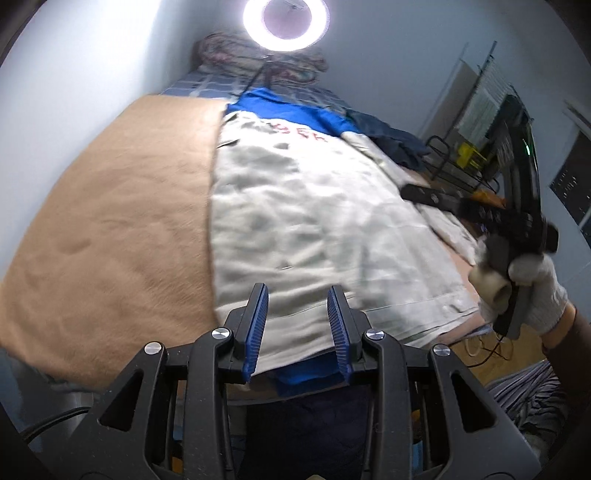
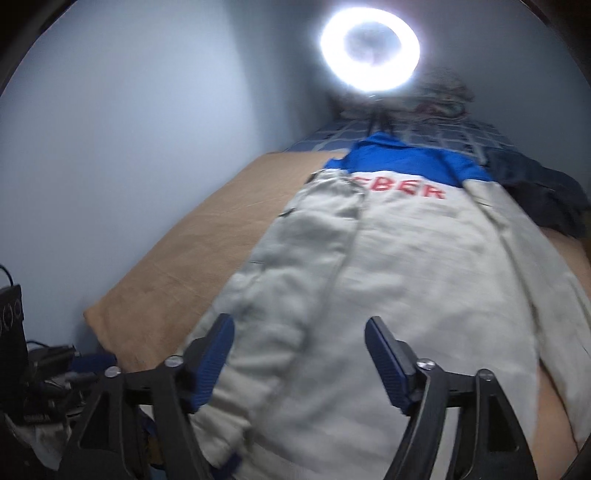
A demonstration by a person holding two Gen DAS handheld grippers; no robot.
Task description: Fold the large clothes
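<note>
A large white jacket (image 1: 306,206) with a blue yoke and red lettering lies flat on a tan blanket (image 1: 110,221), its left part folded over the body. It also shows in the right wrist view (image 2: 406,280). My left gripper (image 1: 297,295) is open and empty above the jacket's near hem, where a blue lining shows. My right gripper (image 2: 299,325) is open and empty above the jacket's lower part. In the left wrist view the right gripper (image 1: 417,192) shows held by a gloved hand (image 1: 535,284) over the jacket's right edge.
A ring light (image 1: 285,22) stands at the bed's far end, before a checked blue sheet (image 1: 207,83) and a patterned bundle. Dark blue clothes (image 1: 391,140) lie right of the jacket. A rack and boxes (image 1: 469,155) stand right of the bed. Dark equipment (image 2: 14,325) sits at left.
</note>
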